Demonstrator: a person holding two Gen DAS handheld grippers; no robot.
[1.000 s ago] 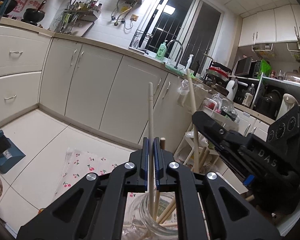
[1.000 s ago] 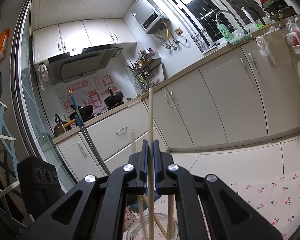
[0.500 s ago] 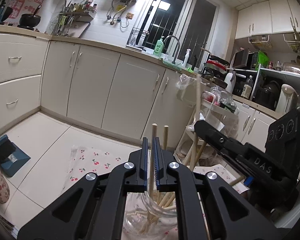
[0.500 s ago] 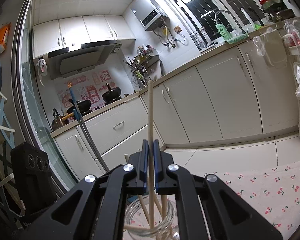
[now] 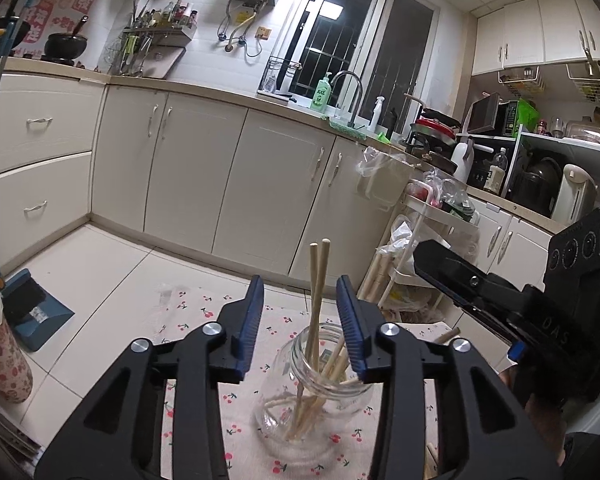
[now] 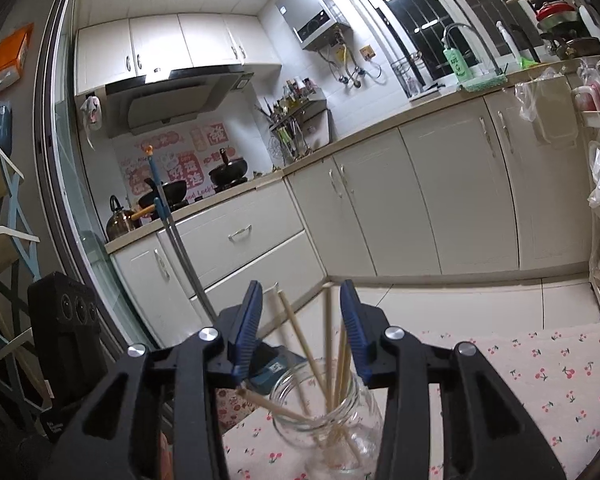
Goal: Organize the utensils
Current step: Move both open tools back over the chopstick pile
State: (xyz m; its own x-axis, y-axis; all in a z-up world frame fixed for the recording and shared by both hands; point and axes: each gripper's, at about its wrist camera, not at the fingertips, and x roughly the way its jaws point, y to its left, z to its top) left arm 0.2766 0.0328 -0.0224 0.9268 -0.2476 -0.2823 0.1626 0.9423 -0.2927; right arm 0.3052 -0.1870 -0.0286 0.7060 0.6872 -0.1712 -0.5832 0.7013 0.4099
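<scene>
Chopsticks (image 5: 315,304) of pale wood stand bundled in a clear glass jar (image 5: 312,400) on a cherry-print cloth (image 5: 204,312) spread over the tabletop. In both wrist views the sticks lean at loose angles against the jar's rim, and their upper ends rise between the blue pads. The left gripper (image 5: 300,320) has its fingers parting, with two upright sticks in the gap but touched by neither pad. The right gripper (image 6: 301,322) is likewise opening, its fingers clear of the sticks (image 6: 327,340) that fan out of the jar (image 6: 324,420) below it. Nothing is clenched on either side.

The sticks look light, stiff and thin, so they would likely pivot or slip if pinched near one tip. A hold around the upper third, with the pads square across the shaft, seems the steadier choice. Smooth wood against ribbed pads should give fair friction. The jar is the fragile piece: glass, rounded and probably slick, and sideways pushes from a leaning stick could tip it. A further stick (image 5: 446,336) lies on the cloth just beyond the jar, near the right gripper's body in the left view. It lies low on the cloth, so a shallow approach may be needed to pinch it.
</scene>
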